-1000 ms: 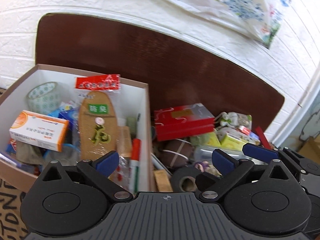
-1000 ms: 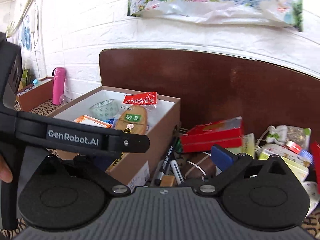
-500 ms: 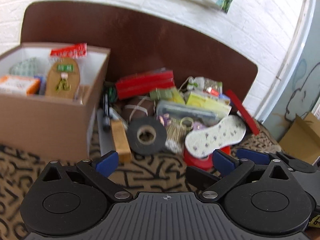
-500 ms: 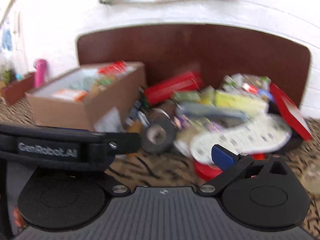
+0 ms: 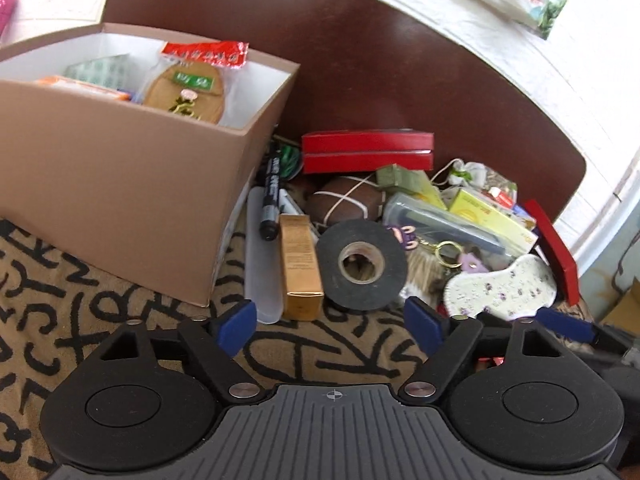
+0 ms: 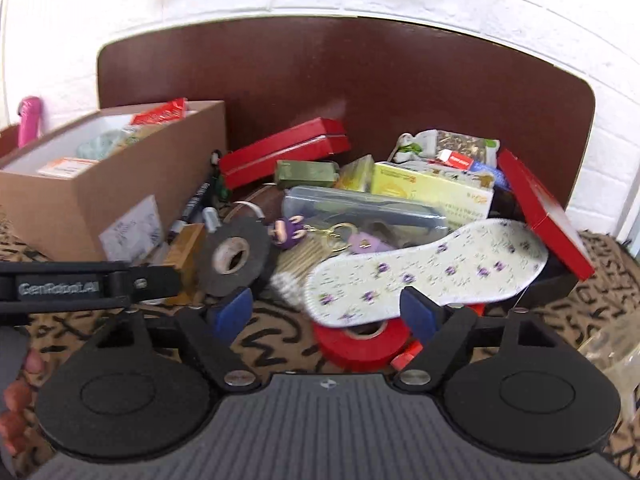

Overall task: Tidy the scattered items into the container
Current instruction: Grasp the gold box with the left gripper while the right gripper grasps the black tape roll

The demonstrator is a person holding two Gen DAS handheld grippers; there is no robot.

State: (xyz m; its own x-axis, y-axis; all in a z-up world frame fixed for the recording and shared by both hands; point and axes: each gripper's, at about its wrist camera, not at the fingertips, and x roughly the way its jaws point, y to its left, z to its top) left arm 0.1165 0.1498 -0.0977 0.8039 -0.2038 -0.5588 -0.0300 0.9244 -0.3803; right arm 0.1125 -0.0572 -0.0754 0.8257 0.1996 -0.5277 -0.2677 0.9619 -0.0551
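At the left, the tan cardboard box (image 5: 120,184) stands on the letter-patterned brown cloth (image 5: 60,292); its near wall hides all but the tops of a packaged brown insole (image 5: 188,88) and an orange-and-white carton (image 5: 86,87). Right of the box lies the loose pile: a black marker (image 5: 270,196), a gold carton (image 5: 300,268), and a black tape roll (image 5: 362,264). A floral white insole (image 6: 420,272) covers most of a red tape roll (image 6: 360,342), and motion blur softens the farther packets. The left gripper (image 5: 330,324) and right gripper (image 6: 326,312) both gape wide, holding nothing.
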